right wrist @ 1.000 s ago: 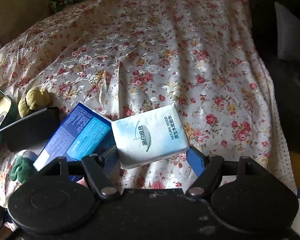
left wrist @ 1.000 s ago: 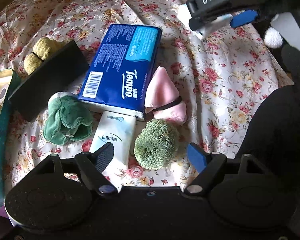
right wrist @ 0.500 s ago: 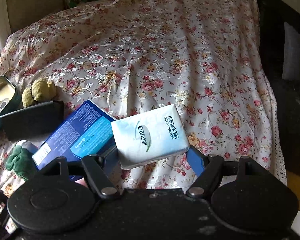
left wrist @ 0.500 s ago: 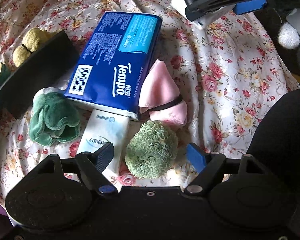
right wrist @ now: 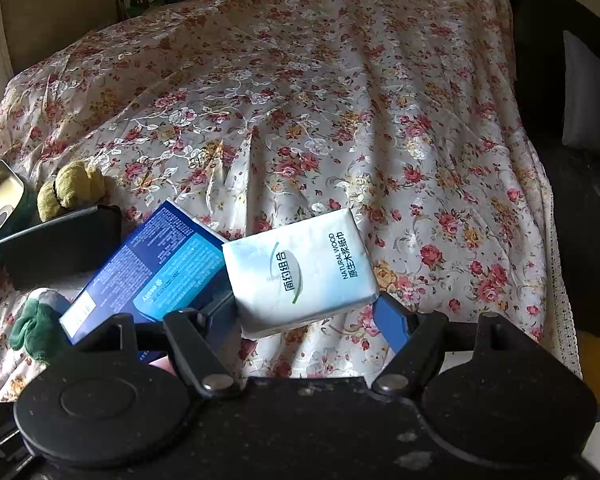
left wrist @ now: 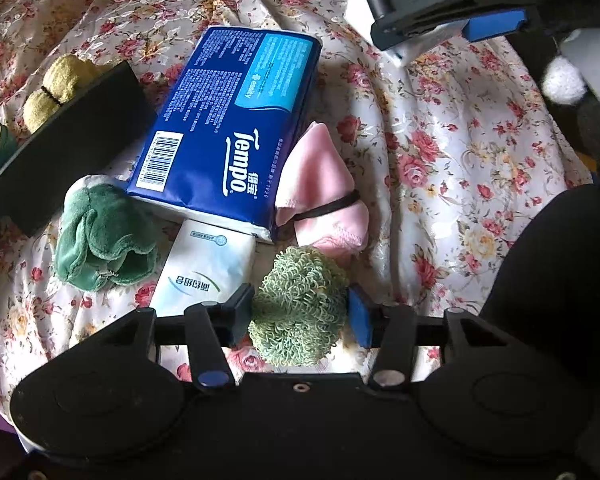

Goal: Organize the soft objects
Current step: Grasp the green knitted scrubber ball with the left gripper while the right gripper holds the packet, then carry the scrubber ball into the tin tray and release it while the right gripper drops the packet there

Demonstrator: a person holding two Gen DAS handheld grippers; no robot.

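A teal tin (right wrist: 2,200) at the bedspread's (right wrist: 339,100) left edge holds pale rolls. The left gripper (left wrist: 300,312), its fingers wide apart a second ago, now pinches the green scrubby ball (left wrist: 300,306). The right gripper (right wrist: 303,312) stays clamped on the white tissue pack (right wrist: 300,270), held above the bedspread.

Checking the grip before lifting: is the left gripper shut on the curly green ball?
Shut on it: left gripper pads press both sides of the curly green ball.
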